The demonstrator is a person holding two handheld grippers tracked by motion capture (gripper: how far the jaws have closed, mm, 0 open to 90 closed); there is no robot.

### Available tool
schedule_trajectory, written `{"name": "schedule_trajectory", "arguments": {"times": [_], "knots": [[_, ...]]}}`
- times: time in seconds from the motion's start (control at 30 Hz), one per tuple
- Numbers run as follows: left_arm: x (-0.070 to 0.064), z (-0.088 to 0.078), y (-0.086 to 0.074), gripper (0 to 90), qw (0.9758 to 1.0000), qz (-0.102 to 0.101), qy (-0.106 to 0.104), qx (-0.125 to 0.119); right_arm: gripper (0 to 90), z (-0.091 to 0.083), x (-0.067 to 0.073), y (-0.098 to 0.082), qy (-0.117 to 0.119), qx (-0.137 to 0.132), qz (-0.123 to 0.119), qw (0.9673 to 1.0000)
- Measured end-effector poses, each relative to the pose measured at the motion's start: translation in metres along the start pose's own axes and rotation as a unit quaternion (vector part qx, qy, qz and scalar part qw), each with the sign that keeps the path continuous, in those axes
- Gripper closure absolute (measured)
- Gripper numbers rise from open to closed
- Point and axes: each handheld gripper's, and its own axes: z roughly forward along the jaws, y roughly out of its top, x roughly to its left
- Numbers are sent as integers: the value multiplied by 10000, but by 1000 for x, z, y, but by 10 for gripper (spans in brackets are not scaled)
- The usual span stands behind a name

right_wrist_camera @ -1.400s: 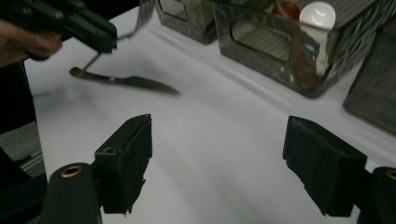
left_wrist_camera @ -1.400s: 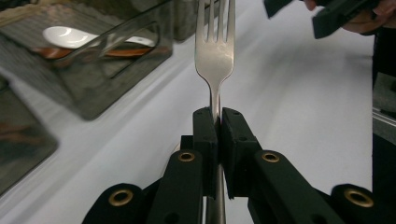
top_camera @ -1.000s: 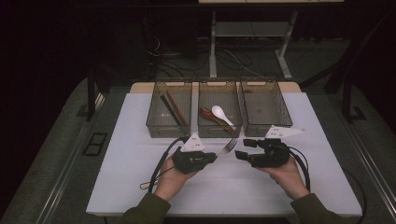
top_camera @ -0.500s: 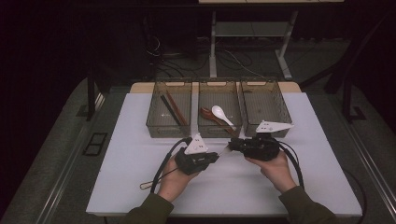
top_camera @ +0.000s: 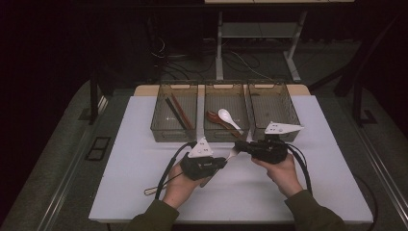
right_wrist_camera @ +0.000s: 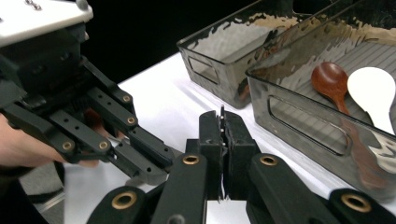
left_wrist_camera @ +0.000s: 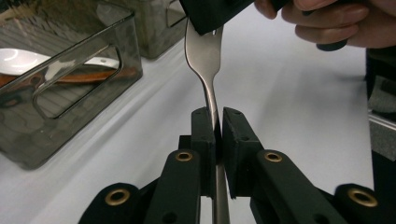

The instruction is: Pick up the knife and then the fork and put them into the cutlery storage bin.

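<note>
A metal fork (top_camera: 233, 153) spans the gap between my two grippers above the white table (top_camera: 139, 159). My left gripper (top_camera: 222, 163) is shut on its handle; in the left gripper view the handle (left_wrist_camera: 212, 100) runs up from between the pads, and the jaws have just eased open a touch while still gripping. My right gripper (top_camera: 239, 146) has just been closing and is shut on the fork's head. In the right gripper view, the thin metal edge (right_wrist_camera: 221, 114) sits between its pads. The fork's head (left_wrist_camera: 204, 51) disappears into the right gripper (left_wrist_camera: 205, 18).
Three smoky clear bins stand in a row at the table's far side. The left bin (top_camera: 159, 127) holds dark chopsticks (top_camera: 175, 113). The middle bin (top_camera: 226, 134) holds a white spoon (top_camera: 226, 117) and a brown wooden spoon (top_camera: 214, 118). The right bin (top_camera: 272, 103) looks empty.
My right gripper has moved left toward the left gripper and closed its jaws on the fork's head. The left hand has stayed put with the fork's handle.
</note>
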Motion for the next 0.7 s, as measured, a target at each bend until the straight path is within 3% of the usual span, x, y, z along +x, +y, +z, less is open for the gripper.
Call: {"name": "schedule_trajectory", "arguments": {"times": [0.17,0.33,0.53,0.7], "knots": [[0,-1,-2,752,10000,56,-67,-2,879,-2,0,1,-75,-1,-52,10000],[1,-8,-9,599,9999,145,-61,57,879,-10,-3,2,-164,-38,-57,9998],[9,-27,-23,453,9999,-24,-91,-57,879,-20,-8,3,-369,-15,-68,9993],[23,-44,-38,397,9997,-207,-59,-100,879,-30,-14,4,-544,-64,-51,9985]]}}
